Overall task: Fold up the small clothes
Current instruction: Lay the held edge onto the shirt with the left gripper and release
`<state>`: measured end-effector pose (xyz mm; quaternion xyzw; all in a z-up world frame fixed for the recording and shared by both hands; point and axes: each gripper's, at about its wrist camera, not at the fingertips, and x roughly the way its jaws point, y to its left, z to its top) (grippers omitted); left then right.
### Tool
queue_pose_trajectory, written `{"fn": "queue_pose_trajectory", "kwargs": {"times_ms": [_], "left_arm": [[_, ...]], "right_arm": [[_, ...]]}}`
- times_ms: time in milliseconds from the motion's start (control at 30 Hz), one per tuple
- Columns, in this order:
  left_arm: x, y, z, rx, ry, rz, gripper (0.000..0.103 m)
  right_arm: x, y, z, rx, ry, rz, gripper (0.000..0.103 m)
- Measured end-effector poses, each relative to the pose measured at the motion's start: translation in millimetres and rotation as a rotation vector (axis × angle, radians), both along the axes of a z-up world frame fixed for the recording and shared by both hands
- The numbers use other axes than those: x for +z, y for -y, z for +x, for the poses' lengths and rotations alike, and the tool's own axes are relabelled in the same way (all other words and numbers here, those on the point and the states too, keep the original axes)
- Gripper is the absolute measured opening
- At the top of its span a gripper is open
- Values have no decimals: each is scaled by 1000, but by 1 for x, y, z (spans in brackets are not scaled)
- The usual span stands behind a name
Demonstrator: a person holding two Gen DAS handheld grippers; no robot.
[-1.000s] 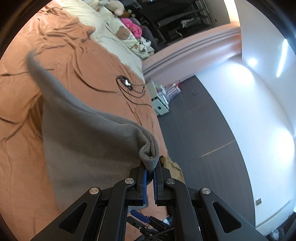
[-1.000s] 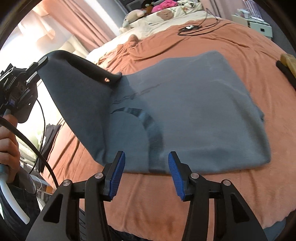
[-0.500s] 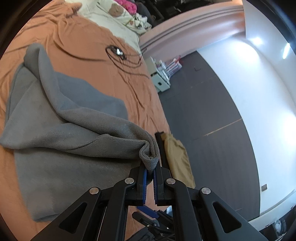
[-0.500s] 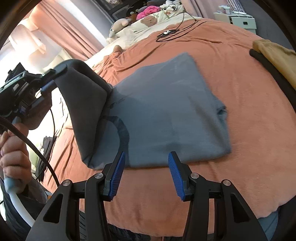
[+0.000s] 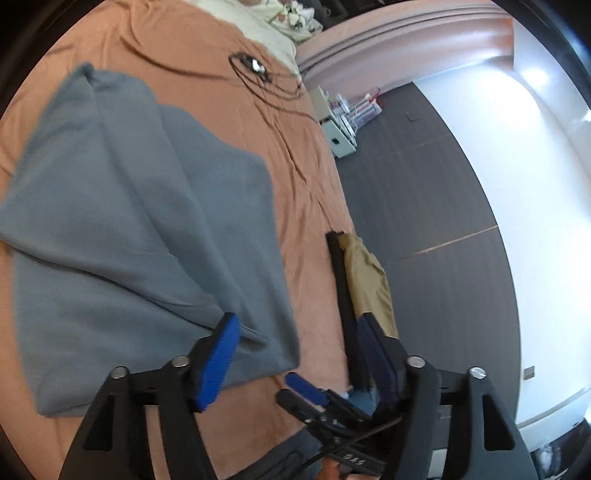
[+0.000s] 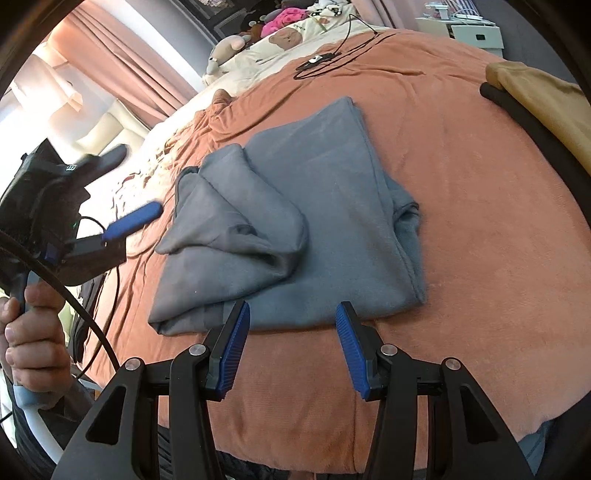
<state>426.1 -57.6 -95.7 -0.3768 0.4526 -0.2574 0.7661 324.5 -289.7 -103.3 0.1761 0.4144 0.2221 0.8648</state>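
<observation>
A grey fleece garment (image 6: 306, 221) lies on the orange bedspread (image 6: 480, 206), one side folded over the middle in a loose flap. It also shows in the left wrist view (image 5: 129, 221). My left gripper (image 5: 299, 343) is open and empty above the garment's near corner; it shows at the left of the right wrist view (image 6: 122, 192), off the cloth. My right gripper (image 6: 291, 332) is open and empty, just in front of the garment's near edge.
A mustard garment (image 6: 546, 99) on a black one (image 6: 532, 125) lies at the bed's right edge, also in the left wrist view (image 5: 369, 273). A black cable with a small device (image 6: 317, 61) lies further up the bed. Pillows and plush toys (image 6: 284, 33) sit at the head. Dark floor (image 5: 424, 184) lies beyond.
My left gripper has opened and let go of the grey garment's edge. The lifted flap has dropped onto the garment. The right gripper stayed open near the front edge.
</observation>
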Motion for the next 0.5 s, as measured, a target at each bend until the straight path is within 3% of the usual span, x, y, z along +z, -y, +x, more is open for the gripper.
{"fn": "queue_pose_trajectory", "kwargs": {"times_ms": [67,500], "left_arm": [[0,-16,-5,26,-2,2,69],[-12,-110,-48,180,-56,116,69]], "right_arm": [[2,-5,3,3,9,-2,61],[0,-42,40,50,9,-58,61]]}}
